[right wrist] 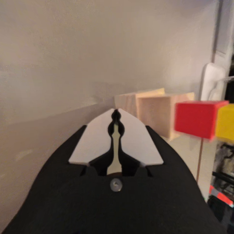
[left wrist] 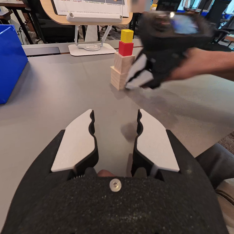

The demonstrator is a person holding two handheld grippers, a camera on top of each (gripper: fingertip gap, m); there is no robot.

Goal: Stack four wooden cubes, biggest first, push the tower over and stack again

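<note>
- Four cubes, one tower, standing on the grey table (left wrist: 63,88): large plain wood cube (left wrist: 117,78) at the bottom, smaller plain wood cube (left wrist: 122,62) on it, then red cube (left wrist: 125,48), yellow cube (left wrist: 127,35) on top.
- Two plain, one red, one yellow; each a bit off-centre on the one under it.
- Two grippers. Left gripper (left wrist: 115,111) hovers low over the table, well short of the tower, fingers spread, nothing between them.
- Right gripper (right wrist: 115,109) tips pressed together, nothing gripped; it's turned on its side, at the tower's right, tips at or just beside the bottom cube. Contact unclear, blurred.
- One blue bin (left wrist: 10,60) at far left.
- One white stand (left wrist: 91,48) holding a board, behind the tower.
</note>
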